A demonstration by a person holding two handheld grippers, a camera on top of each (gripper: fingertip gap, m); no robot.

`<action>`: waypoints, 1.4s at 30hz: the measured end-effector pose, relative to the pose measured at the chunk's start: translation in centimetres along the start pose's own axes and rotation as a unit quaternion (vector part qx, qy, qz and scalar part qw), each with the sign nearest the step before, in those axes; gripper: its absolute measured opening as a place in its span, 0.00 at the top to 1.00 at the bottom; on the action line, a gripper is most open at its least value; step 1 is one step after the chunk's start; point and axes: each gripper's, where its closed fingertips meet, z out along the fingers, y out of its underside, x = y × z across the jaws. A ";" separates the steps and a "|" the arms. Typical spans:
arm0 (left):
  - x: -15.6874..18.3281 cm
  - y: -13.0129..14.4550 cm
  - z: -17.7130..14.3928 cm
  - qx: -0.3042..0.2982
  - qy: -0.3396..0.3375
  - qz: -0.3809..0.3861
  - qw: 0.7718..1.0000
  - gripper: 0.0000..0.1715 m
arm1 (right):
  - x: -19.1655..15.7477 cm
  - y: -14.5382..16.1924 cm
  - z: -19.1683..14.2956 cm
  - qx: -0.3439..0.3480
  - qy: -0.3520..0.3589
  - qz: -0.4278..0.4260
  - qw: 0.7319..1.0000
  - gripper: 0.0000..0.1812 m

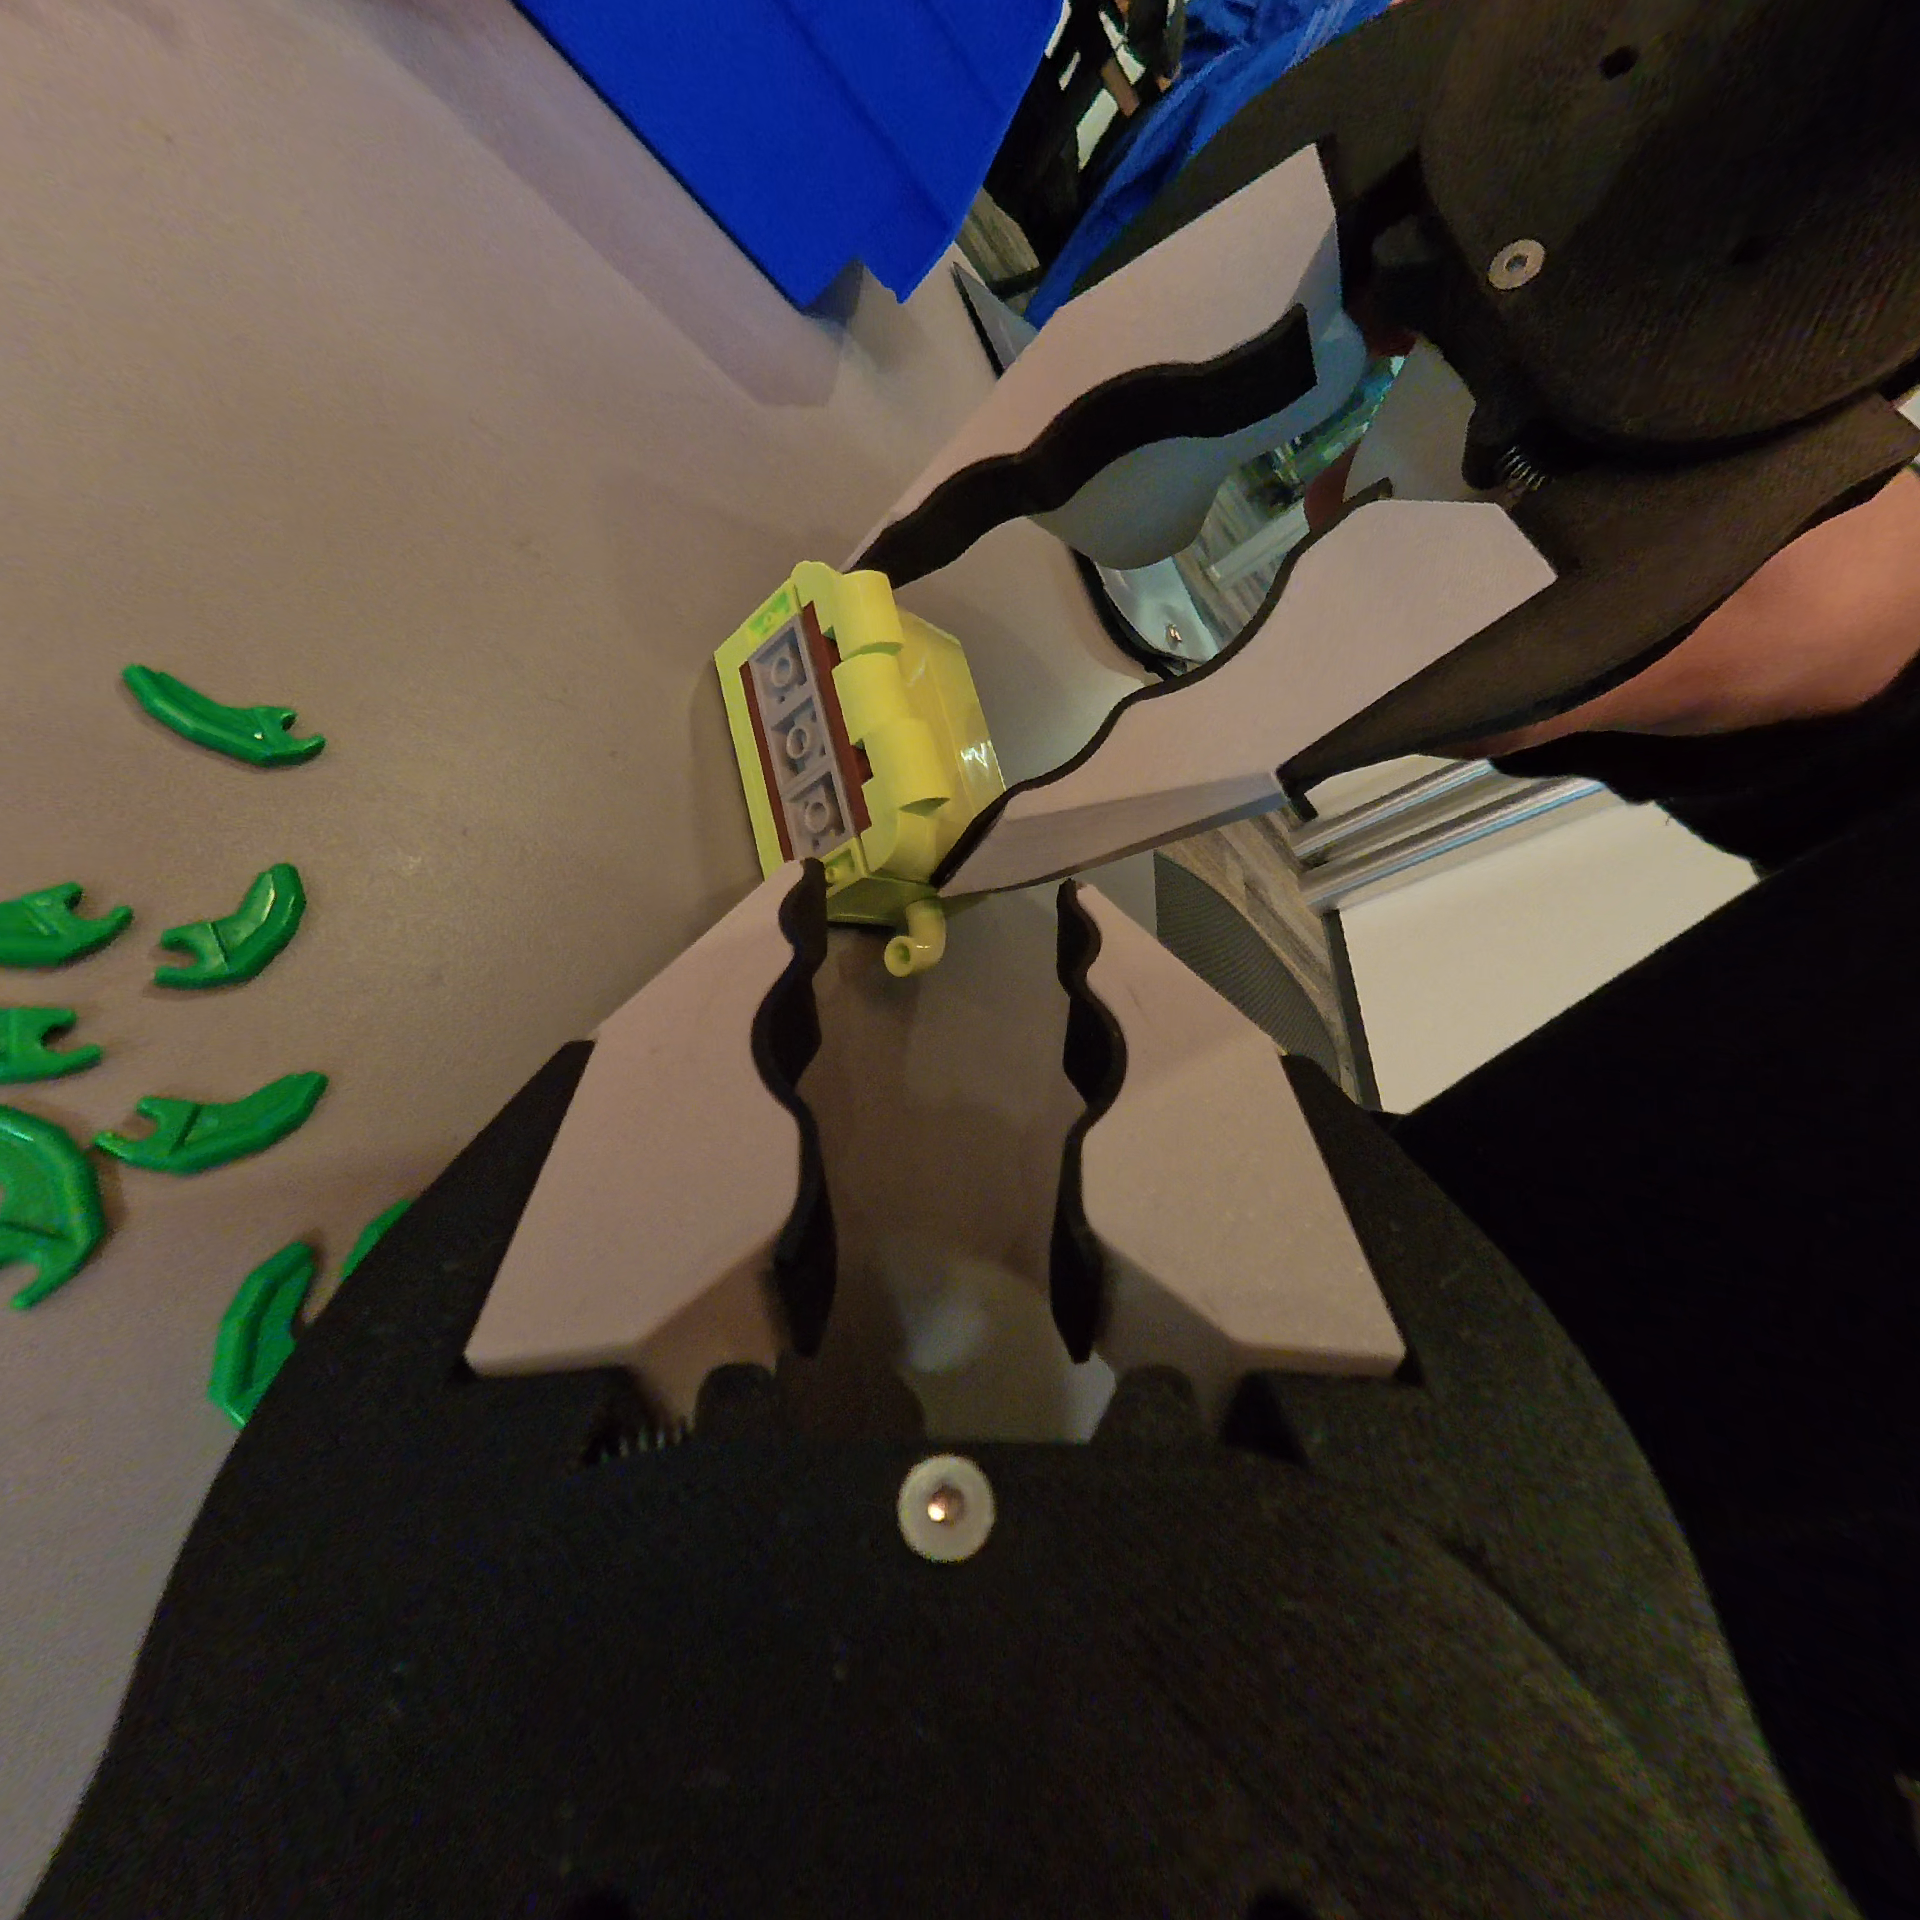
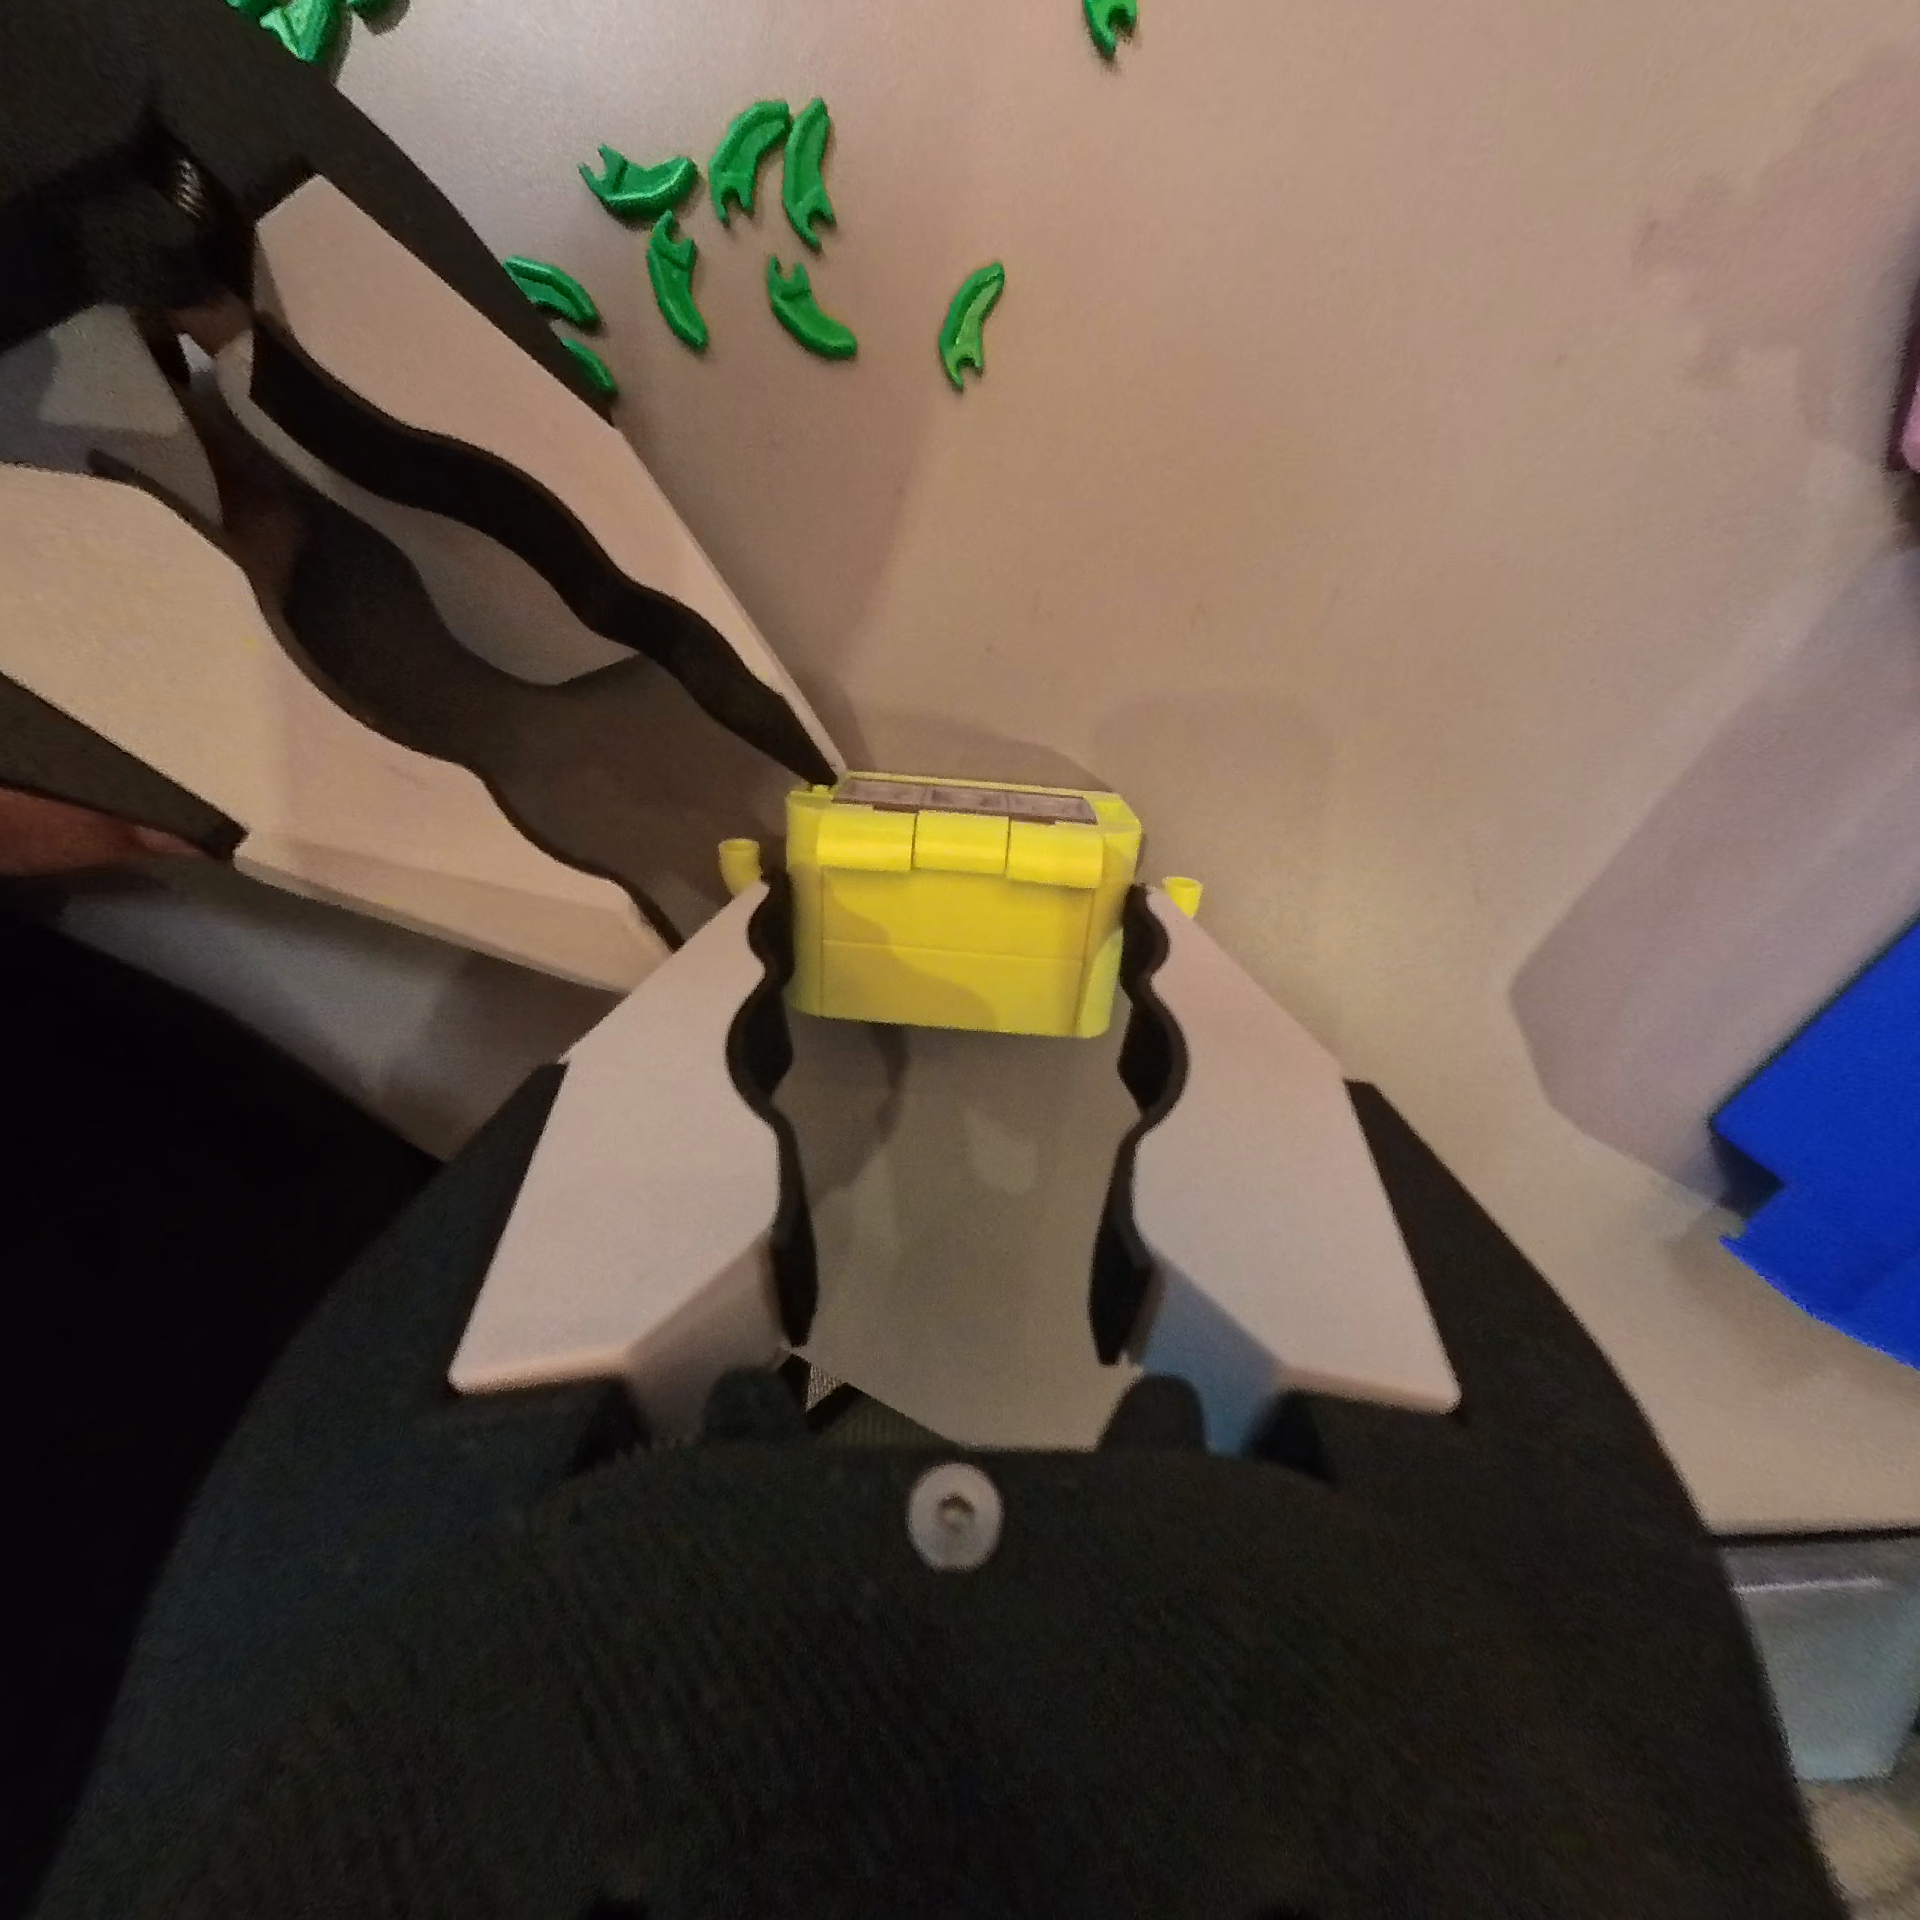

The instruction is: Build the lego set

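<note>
Between right claw (image 2: 951, 914) fingertips, lime lego block (image 2: 951, 914), no legible writing

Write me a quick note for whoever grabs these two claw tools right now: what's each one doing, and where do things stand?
Right gripper: jaws shut on the yellow-green lego block, gripping its two sides.
Left gripper: jaws open; one tip is at the block's edge.
Green leaf pieces lie loose on the grey table; a blue bin sits at the far edge.
Done: the block is assembled, grey studs showing.
Left: the leaves, none attached yet.
</note>
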 end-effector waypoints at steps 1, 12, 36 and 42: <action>0.0 0.0 0.0 0.000 0.000 0.000 1.000 0.75 | 0.0 0.0 0.1 -0.003 -0.001 0.001 1.000 0.65; -0.1 0.1 0.0 -0.001 -0.001 -0.002 1.000 0.77 | 0.0 0.1 1.0 -0.015 0.010 -0.005 1.000 0.63; 0.6 -3.1 -3.1 0.139 0.048 -0.021 0.989 0.53 | -1.4 -3.9 -1.1 0.415 -0.118 0.033 0.901 0.63; 0.2 -2.3 -2.2 0.104 0.032 -0.029 0.994 0.53 | -2.3 -2.8 -1.7 0.434 0.008 -0.041 0.900 0.63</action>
